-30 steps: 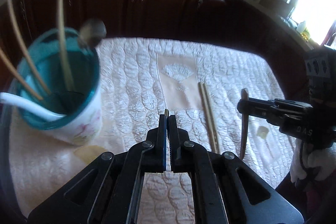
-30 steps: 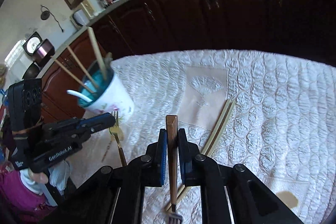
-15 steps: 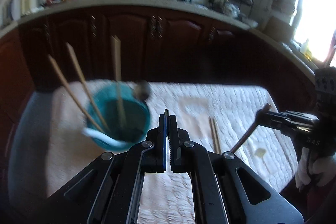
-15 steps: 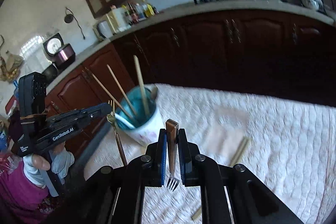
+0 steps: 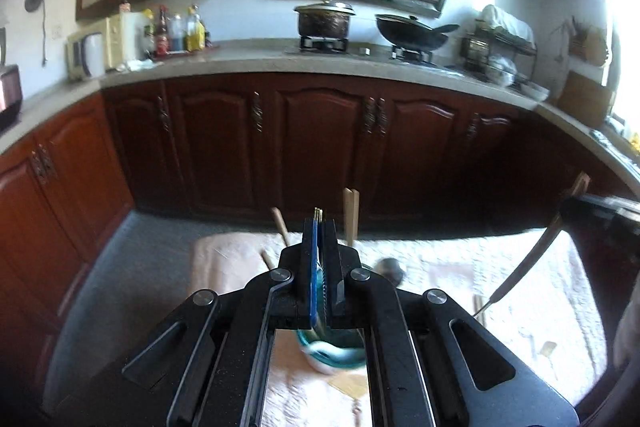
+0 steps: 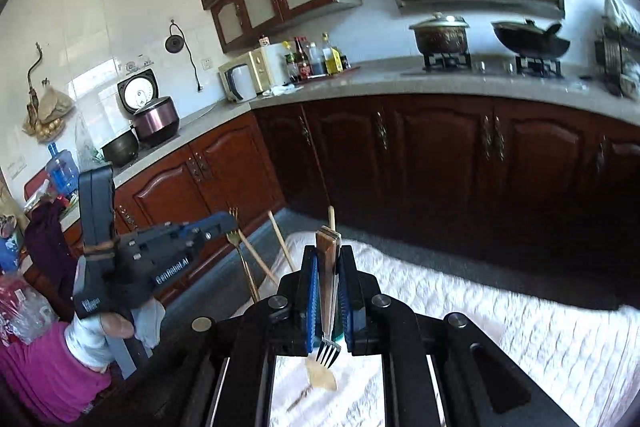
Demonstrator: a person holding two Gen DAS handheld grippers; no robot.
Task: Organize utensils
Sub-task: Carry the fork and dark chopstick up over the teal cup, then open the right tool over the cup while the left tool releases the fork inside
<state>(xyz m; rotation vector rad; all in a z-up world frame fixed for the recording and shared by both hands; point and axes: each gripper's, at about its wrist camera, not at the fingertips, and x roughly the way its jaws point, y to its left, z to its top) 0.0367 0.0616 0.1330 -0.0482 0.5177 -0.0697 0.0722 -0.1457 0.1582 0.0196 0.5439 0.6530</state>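
Note:
My left gripper (image 5: 319,227) is shut on a gold fork; its tines (image 5: 318,212) poke up between the jaws, and it hangs handle-down in the right wrist view (image 6: 242,259). The teal-lined cup (image 5: 332,351) sits below the jaws, mostly hidden, with chopsticks (image 5: 351,215) standing in it. My right gripper (image 6: 328,259) is shut on a wooden-handled fork (image 6: 328,307), tines down. That fork also shows at the right in the left wrist view (image 5: 528,259).
A white quilted cloth (image 6: 520,339) covers the table. Two loose chopsticks (image 5: 478,307) lie on it. Dark wooden cabinets (image 5: 320,143) and a counter with a pot (image 5: 324,21) and wok stand behind.
Both grippers have lifted and tilted up with their forks. The cup has dropped low in both views, under the jaws, and the kitchen wall now fills the frames.

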